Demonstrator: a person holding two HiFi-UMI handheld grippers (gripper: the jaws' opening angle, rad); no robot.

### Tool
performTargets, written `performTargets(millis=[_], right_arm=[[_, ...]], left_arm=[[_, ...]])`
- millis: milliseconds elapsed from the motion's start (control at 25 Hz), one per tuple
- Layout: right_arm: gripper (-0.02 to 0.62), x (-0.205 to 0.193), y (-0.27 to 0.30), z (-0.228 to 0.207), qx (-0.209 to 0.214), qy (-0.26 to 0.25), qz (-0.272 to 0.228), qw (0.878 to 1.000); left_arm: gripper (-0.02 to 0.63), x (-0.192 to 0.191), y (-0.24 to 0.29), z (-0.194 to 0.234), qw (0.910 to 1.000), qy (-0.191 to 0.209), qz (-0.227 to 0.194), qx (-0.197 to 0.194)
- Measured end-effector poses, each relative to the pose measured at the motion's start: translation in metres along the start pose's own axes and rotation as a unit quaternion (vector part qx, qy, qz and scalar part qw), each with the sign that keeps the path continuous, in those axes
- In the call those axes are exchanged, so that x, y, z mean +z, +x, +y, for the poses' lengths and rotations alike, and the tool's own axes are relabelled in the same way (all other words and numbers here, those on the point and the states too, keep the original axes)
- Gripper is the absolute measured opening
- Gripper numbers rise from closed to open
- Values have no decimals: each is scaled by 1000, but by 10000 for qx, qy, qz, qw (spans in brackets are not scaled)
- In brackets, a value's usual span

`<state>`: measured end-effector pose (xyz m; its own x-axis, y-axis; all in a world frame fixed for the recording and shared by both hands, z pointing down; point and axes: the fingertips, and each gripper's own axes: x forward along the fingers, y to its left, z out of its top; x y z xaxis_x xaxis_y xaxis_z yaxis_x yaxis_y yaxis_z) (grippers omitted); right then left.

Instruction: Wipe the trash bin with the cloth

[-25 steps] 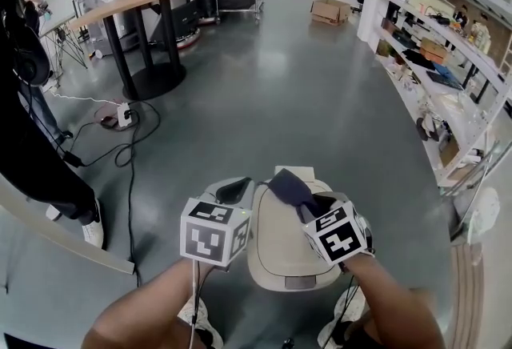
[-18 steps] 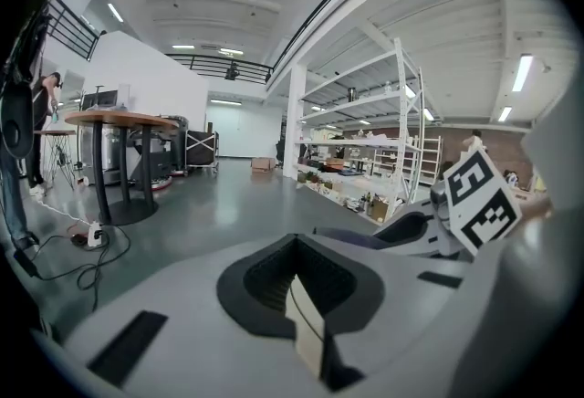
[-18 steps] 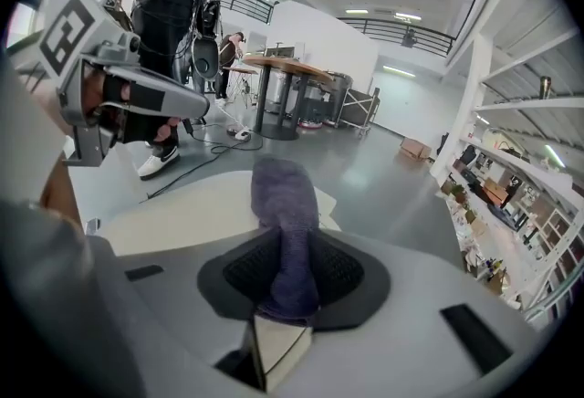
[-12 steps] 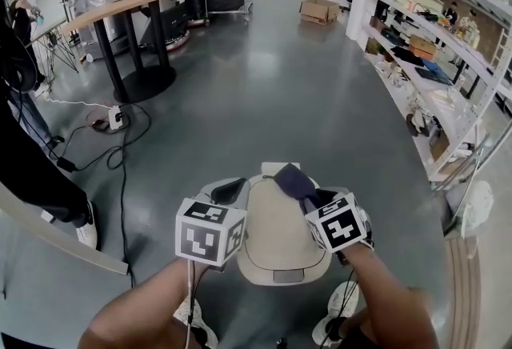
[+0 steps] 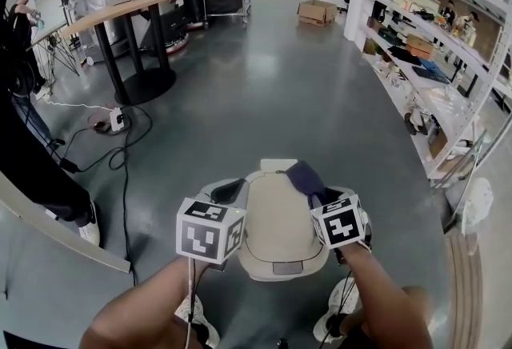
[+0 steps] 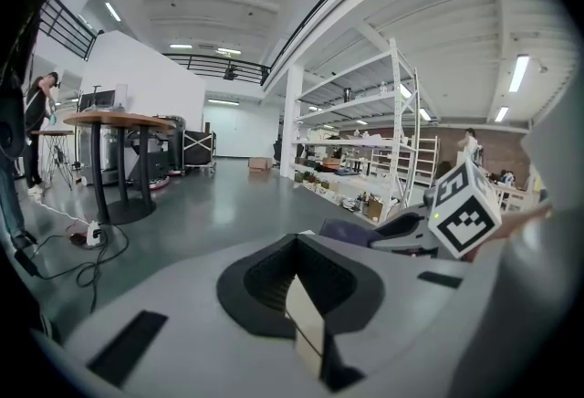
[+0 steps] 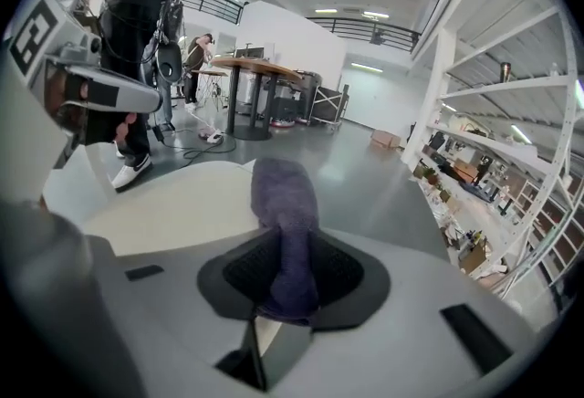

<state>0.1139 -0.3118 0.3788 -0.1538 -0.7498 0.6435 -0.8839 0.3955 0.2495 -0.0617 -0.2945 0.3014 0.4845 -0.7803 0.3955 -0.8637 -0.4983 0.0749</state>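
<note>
The cloth's (image 5: 306, 177) near end is hidden between the right gripper's (image 5: 325, 196) jaws. The person (image 5: 32, 159) at left is cut off by the edge.

Clearances as I read them. The trash bin (image 5: 276, 229) stands directly below me. Its lid fills the gap between my two grippers. My left gripper (image 5: 229, 190), jaws together and empty, sits just beside the bin's left edge. My right gripper (image 5: 318, 197) is clamped on the cloth (image 5: 306, 176) at the right rear rim. Ahead, the grey floor (image 5: 264, 91) lies open. To the left, cables (image 5: 122, 157), a bystander's legs (image 5: 36, 171) and a pale ledge (image 5: 60, 231) limit my sweep. To the right, the shelving (image 5: 436, 67) stands well apart. The round table (image 5: 132, 3) is far off.
</note>
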Motion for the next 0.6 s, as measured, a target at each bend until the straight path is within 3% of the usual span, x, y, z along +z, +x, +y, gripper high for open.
performTargets(millis=[120,320,600], right_arm=[[98,8,-10,10,15,119,-226,9997],[98,31,-30,56,464,76,-565,9973],[98,46,-35,127,1091,-343,-609,9916]], left_arm=[[-2,4,-3,-5,10000,-27,-59,14],[-2,12,-10,-22,9997,159,-166,-60],[-2,10,-22,-8,9996,201,-207,46]])
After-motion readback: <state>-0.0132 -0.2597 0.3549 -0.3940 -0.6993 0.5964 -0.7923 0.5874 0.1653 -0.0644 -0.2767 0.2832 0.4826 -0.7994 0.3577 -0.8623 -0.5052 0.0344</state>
